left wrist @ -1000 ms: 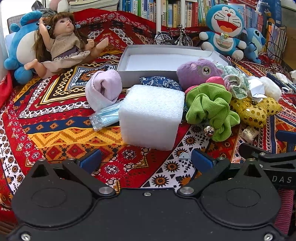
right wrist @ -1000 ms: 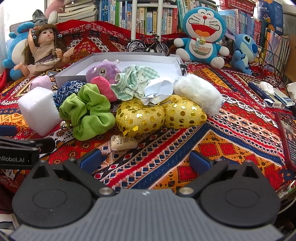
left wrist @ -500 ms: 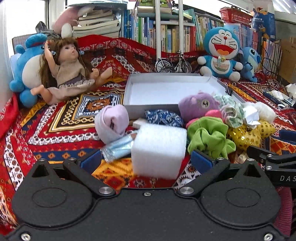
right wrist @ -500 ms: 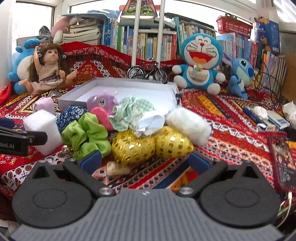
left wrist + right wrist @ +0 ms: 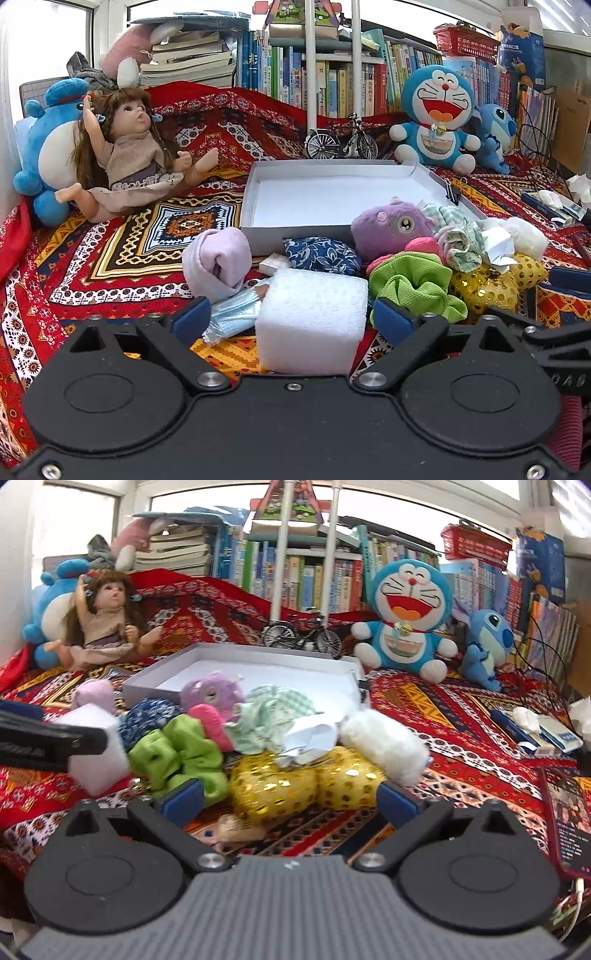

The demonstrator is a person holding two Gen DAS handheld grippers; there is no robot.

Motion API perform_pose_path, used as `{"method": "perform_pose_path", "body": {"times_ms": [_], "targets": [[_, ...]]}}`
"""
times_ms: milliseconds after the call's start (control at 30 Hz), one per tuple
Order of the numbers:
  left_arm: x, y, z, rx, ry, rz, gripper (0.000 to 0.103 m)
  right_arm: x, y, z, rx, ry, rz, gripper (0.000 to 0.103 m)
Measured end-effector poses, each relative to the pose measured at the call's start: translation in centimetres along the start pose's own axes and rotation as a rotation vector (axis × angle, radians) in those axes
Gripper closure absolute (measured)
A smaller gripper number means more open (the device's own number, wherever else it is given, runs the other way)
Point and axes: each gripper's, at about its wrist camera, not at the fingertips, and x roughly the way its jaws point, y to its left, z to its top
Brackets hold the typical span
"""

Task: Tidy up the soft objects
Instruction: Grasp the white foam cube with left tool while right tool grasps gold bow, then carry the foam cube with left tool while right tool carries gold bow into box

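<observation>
A white foam block (image 5: 310,321) lies on the patterned cloth between the fingers of my left gripper (image 5: 291,319). Its jaws are closing; the right pad is almost at the block, the left pad stands apart from it. Behind the block lie a lilac rolled cloth (image 5: 218,262), a blue face mask pack (image 5: 232,317), a blue floral pouch (image 5: 321,254), a purple plush (image 5: 391,225) and a green scrunchie (image 5: 410,284). An empty grey box (image 5: 332,173) stands further back. My right gripper (image 5: 290,801) is open, just short of a gold sequin cushion (image 5: 273,786).
A doll (image 5: 125,158), blue plush toys (image 5: 436,118), a model bicycle (image 5: 341,142) and a bookshelf (image 5: 332,85) line the back. In the right wrist view a white fluffy roll (image 5: 384,746), boxes (image 5: 546,734) and a phone (image 5: 569,819) lie to the right.
The left gripper has advanced so the foam block now sits between its fingers, and its jaws have narrowed a little. Both views have tilted up. The right gripper has neared the gold cushion.
</observation>
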Motion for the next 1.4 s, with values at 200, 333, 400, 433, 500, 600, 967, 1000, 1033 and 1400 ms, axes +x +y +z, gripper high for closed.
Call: {"method": "perform_pose_path", "body": {"times_ms": [200,333,400,433,500,600,967,1000,1033,1400], "targets": [[0.2,-0.3,0.0,0.002,0.004,-0.021,0.023,0.4,0.8,0.0,0.011,0.01,-0.031,0.014],[0.4,-0.4,-0.1,0.005,0.012,-0.03,0.026,0.6,0.9,-0.1,0.041,0.023,-0.051,0.026],[0.5,-0.5,-0.1,0.006,0.015,-0.03,0.026,0.8,0.9,-0.1,0.056,0.024,-0.059,0.031],[0.5,-0.6,-0.1,0.006,0.017,-0.03,0.026,0.9,0.9,-0.1,0.063,0.024,-0.057,0.032],[0.6,-0.6,-0.1,0.001,0.022,-0.028,0.03,1.1,0.9,-0.1,0.074,0.027,-0.055,0.033],[0.8,-0.7,-0.2,0.004,0.031,-0.028,0.035,1.3,1.0,-0.1,0.094,0.024,-0.064,0.033],[0.7,-0.5,-0.2,-0.015,0.041,-0.064,0.043,1.1,1.5,-0.2,0.129,0.003,-0.07,0.056],[0.6,-0.5,-0.1,-0.017,0.04,-0.066,0.043,1.1,1.5,-0.2,0.13,0.001,-0.071,0.057],[0.6,-0.5,-0.1,-0.018,0.039,-0.066,0.043,1.0,1.5,-0.3,0.13,0.001,-0.072,0.058],[0.0,0.0,1.0,-0.025,0.005,-0.056,0.044,-0.9,1.1,0.3,0.122,-0.055,-0.086,0.065]]}}
